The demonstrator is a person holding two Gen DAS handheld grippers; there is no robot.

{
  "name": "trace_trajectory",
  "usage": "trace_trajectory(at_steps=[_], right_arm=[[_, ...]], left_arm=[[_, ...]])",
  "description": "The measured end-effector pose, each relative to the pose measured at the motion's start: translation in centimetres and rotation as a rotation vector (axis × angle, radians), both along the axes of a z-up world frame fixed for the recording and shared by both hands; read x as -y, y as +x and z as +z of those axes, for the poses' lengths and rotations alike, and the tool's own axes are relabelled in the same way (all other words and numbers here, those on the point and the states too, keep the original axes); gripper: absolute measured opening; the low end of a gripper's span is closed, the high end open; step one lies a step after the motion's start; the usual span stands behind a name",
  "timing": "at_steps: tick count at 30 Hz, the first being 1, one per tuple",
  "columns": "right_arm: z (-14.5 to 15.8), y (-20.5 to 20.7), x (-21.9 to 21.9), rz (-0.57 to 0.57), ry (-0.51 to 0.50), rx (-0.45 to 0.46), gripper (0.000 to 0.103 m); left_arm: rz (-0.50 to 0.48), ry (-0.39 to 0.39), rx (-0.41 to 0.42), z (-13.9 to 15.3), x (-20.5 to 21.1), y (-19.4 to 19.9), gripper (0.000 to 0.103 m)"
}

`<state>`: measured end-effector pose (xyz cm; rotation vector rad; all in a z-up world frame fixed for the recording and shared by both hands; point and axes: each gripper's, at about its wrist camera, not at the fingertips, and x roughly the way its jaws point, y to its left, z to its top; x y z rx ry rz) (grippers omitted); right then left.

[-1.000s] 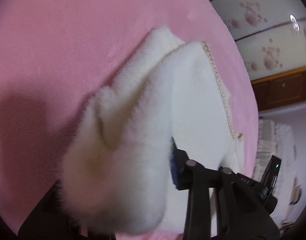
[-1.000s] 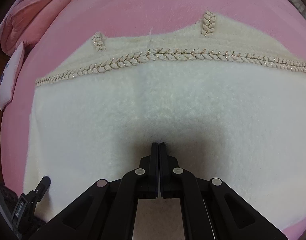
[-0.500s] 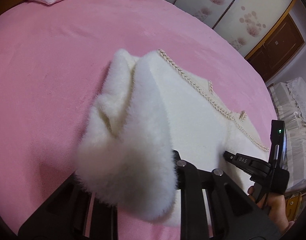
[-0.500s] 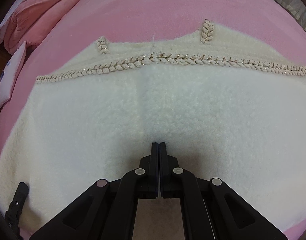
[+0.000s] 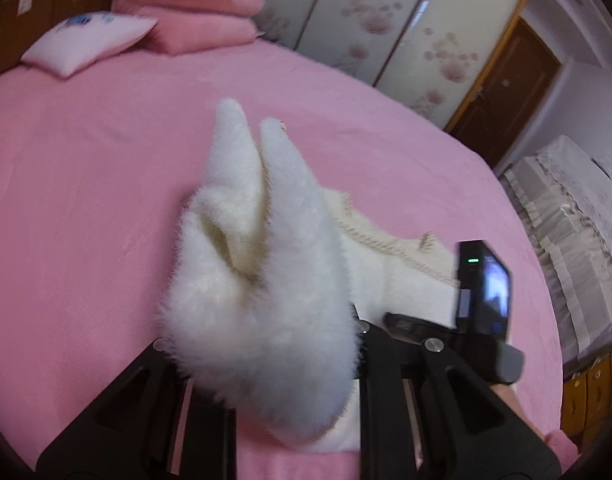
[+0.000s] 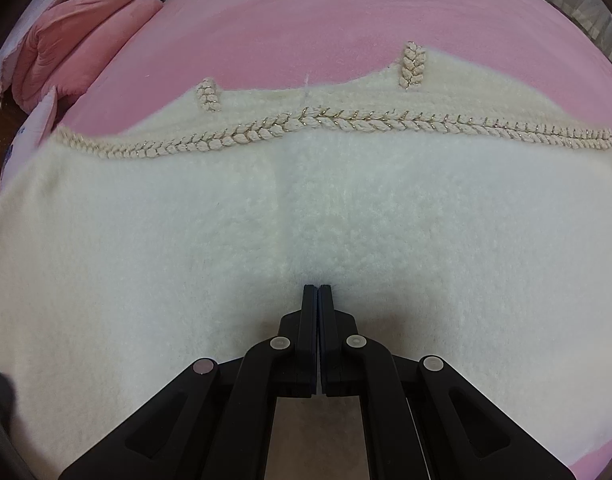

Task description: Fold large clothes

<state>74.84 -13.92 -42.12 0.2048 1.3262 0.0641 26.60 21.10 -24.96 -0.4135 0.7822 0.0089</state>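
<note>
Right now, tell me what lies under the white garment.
The garment lies on the pink bedspread, which shows around its edges. Whatever sits beneath its middle is covered. The left gripper lifts one bunched end off the bed; the right gripper is shut at the fabric.

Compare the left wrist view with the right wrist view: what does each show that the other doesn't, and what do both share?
Only the left wrist view shows a bunched fluffy corner lifted in the left gripper, the flowered wardrobe doors, and the right gripper from outside.

Only the right wrist view shows the braided trim running across the flat garment and the right gripper's shut fingertips resting on it.

Both show the white fluffy garment, pink bed and pink bedding pile.
</note>
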Motion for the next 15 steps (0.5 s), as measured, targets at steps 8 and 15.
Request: trace_trajectory(at_steps=[8,15], right_arm=[[0.4,-1.2,2.2,0.046,0.124,0.028,0.000],[-0.5,-0.9,7.6,0.136,0.425,-0.068,0.000]], left_arm=[[-0.140,0.173,0.109,5.9,9.7,-2.2,0.014],[-0.177,0.197,0.116,7.8,21.0,-3.0,0.014]])
